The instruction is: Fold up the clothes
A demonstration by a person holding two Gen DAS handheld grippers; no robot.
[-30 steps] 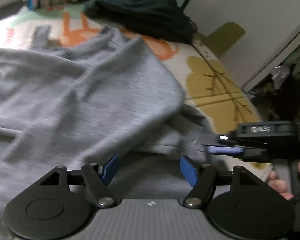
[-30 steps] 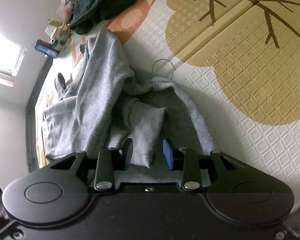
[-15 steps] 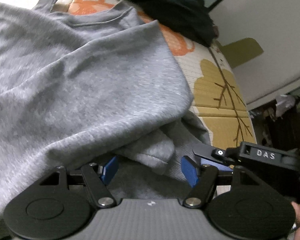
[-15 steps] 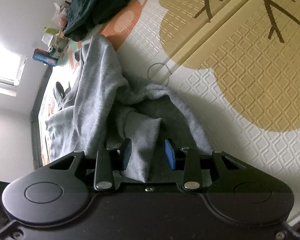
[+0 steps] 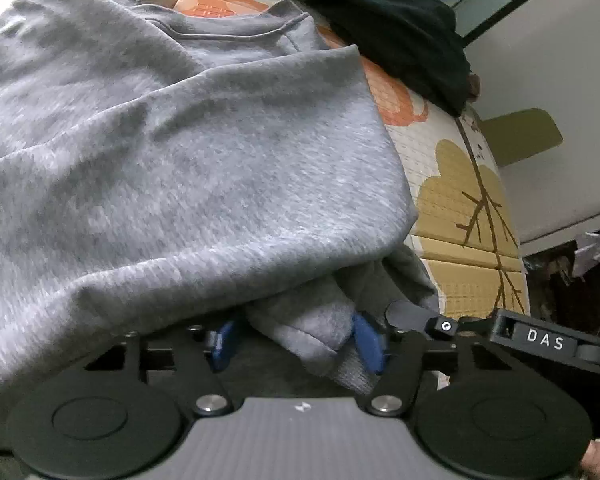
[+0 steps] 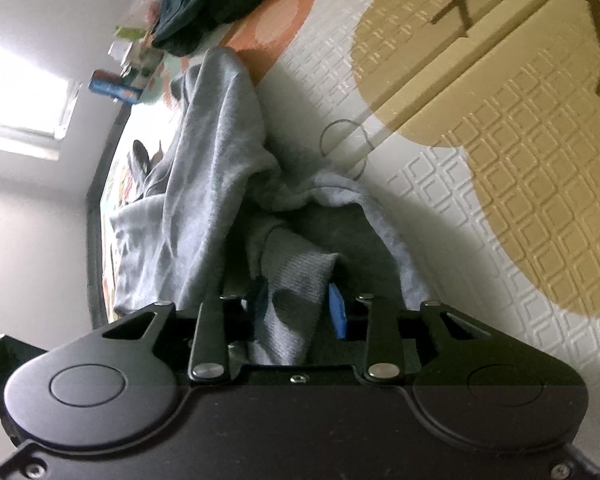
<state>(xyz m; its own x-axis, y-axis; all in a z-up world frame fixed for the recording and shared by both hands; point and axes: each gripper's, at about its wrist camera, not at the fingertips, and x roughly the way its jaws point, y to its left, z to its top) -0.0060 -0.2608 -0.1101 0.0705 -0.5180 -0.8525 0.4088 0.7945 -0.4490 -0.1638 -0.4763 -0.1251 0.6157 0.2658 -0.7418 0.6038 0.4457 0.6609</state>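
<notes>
A grey sweatshirt (image 5: pixel 204 168) lies spread and rumpled over a patterned play mat (image 5: pixel 452 208), filling the left wrist view from nine o'clock round to three. No container shows in either view.

The left gripper (image 5: pixel 296 340) has just been closing its jaws; a cuff-like fold of the grey fabric sits between the blue pads (image 5: pixel 366 342), the right pad against the cloth, the left pad half hidden under the overhanging body of the garment, so whether it presses I cannot tell.

The right gripper (image 6: pixel 300 308) stands narrow, its jaws having just drawn in a little, and a sleeve end of the sweatshirt (image 6: pixel 204 200) runs between its pads and back into the frame, pinched there.

In the left view the right gripper's black body (image 5: pixel 540 344) sits at four o'clock, just beside the left one. A dark garment (image 5: pixel 388 20) is heaped on the mat at one o'clock, apart from the sweatshirt's neckline. Small boxes and clutter (image 6: pixel 120 80) lie at ten o'clock in the right view, near the wall.
</notes>
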